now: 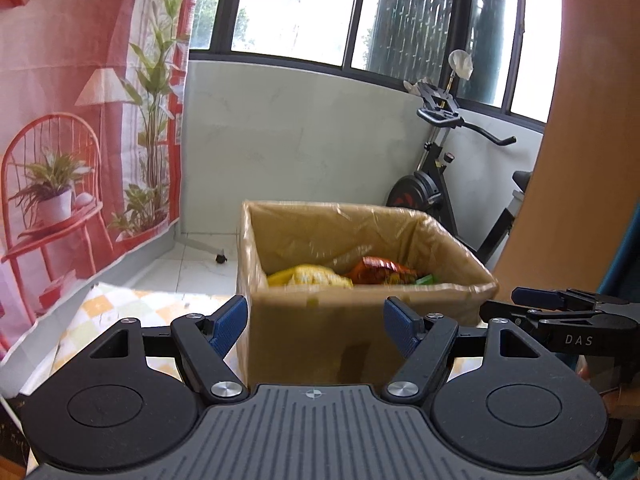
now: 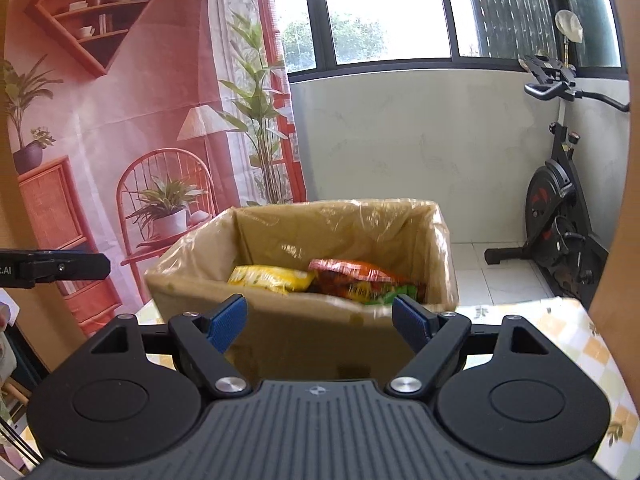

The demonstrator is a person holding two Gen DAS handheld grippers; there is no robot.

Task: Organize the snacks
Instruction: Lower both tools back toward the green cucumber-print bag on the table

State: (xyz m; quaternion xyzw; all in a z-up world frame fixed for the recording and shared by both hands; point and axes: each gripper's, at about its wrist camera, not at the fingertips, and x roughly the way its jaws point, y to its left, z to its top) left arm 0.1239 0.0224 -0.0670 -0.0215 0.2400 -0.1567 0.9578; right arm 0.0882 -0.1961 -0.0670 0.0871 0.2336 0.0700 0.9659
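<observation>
Left wrist view first: nearest the lens, the left tool [image 1: 314, 322] has its blue pads spread with nothing between them. Just past the fingertips stands the cardboard box [image 1: 312, 336], lined with clear plastic, on a counter [image 1: 132, 312] under a yellow-and-white checked cloth. Off to the right edge, the right tool [image 1: 548, 304] shows side-on, and it too carries nothing.

From the right wrist view, the right tool [image 2: 320, 322] also stands spread and empty, pads to either side of the box's near wall without touching it. Look inside the box and there are the snacks: a yellow packet [image 2: 272, 278] on the left, a red-orange packet [image 2: 352, 274] lying beside it, and a green wrapper [image 2: 394, 294] peeking out at the right.

So the packing looks largely done, by my reading: several snacks are in, and none shows on the visible strips of cloth. Whether more wait out of frame, I can't say.

Beyond the box: tiled floor, an exercise bike [image 2: 560, 204], a printed backdrop [image 2: 120, 120] and bright windows [image 2: 384, 8].
</observation>
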